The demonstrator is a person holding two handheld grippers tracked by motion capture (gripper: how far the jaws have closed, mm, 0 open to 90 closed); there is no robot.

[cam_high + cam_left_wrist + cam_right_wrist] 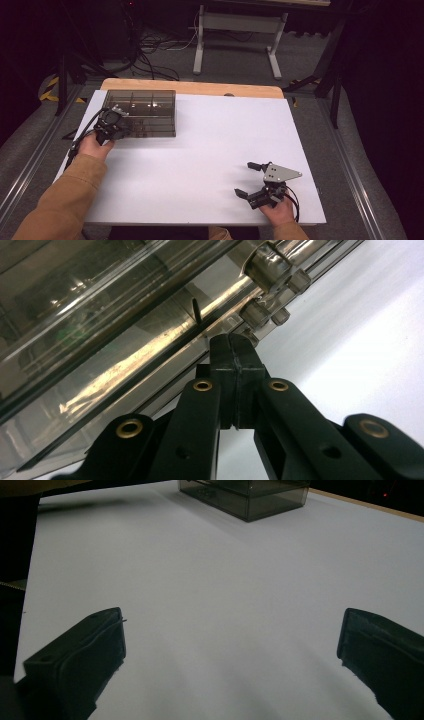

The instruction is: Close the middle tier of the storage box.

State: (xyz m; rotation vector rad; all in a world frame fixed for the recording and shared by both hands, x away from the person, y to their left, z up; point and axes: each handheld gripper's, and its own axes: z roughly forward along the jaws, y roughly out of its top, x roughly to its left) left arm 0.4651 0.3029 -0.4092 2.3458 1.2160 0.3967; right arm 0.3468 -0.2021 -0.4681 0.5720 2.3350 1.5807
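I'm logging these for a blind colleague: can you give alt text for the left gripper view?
The left gripper, jaws pressed together, has its tips at the edge of a smoky clear plastic box, next to the box's hinge knuckles. The box lies on a white table.

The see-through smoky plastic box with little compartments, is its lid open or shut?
Shut. The smoky clear plastic box has its lid lying flat on top, and the left gripper, jaws pressed together, pokes at the seam beside its hinge knuckles.
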